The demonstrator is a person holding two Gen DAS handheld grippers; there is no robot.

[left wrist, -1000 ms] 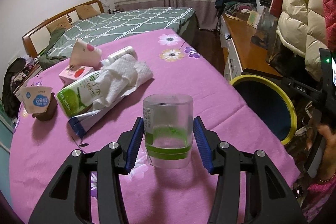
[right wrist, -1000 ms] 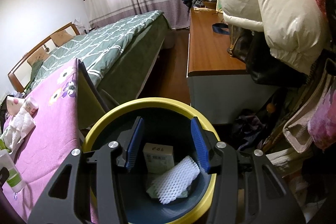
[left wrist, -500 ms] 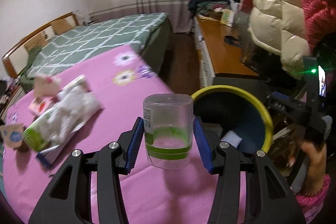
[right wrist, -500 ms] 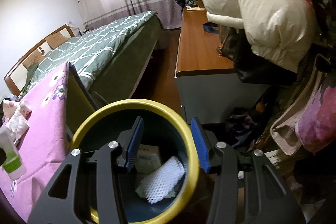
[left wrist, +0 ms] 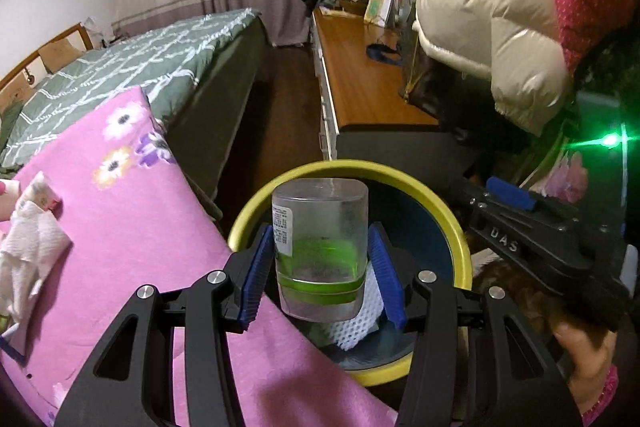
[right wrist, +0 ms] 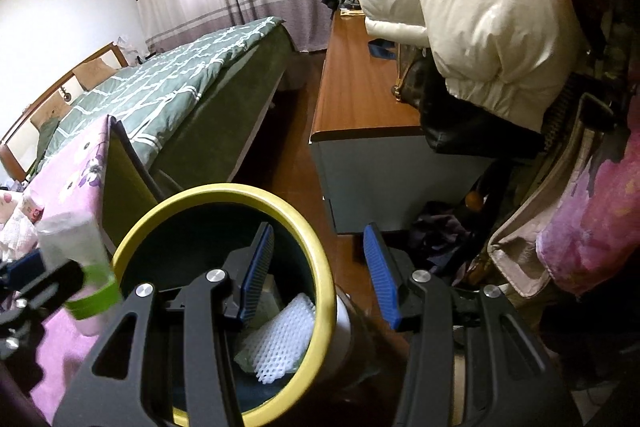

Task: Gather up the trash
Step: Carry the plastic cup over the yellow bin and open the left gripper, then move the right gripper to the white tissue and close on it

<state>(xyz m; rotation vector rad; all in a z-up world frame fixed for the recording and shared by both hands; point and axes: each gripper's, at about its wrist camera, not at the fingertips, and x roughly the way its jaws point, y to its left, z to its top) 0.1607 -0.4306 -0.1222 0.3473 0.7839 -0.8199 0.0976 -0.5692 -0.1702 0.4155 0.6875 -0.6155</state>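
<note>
The left gripper (left wrist: 320,271) is clamping a clear plastic bottle with a green band (left wrist: 320,251) and it's hanging right over the near rim of the yellow-rimmed bin (left wrist: 456,223), beside the pink tablecloth (left wrist: 132,227). The right gripper (right wrist: 320,273) is sitting half open with nothing in it, straddling the bin's far rim. I'm thinking a release here could clip the rim and send the bottle bouncing onto the floor.

Frosted clear plastic cup (left wrist: 320,247); white foam net (right wrist: 280,343) in glossy-rimmed bin (left wrist: 460,239); pink cloth on desk (left wrist: 132,227); crumpled paper towel (left wrist: 28,247).
</note>
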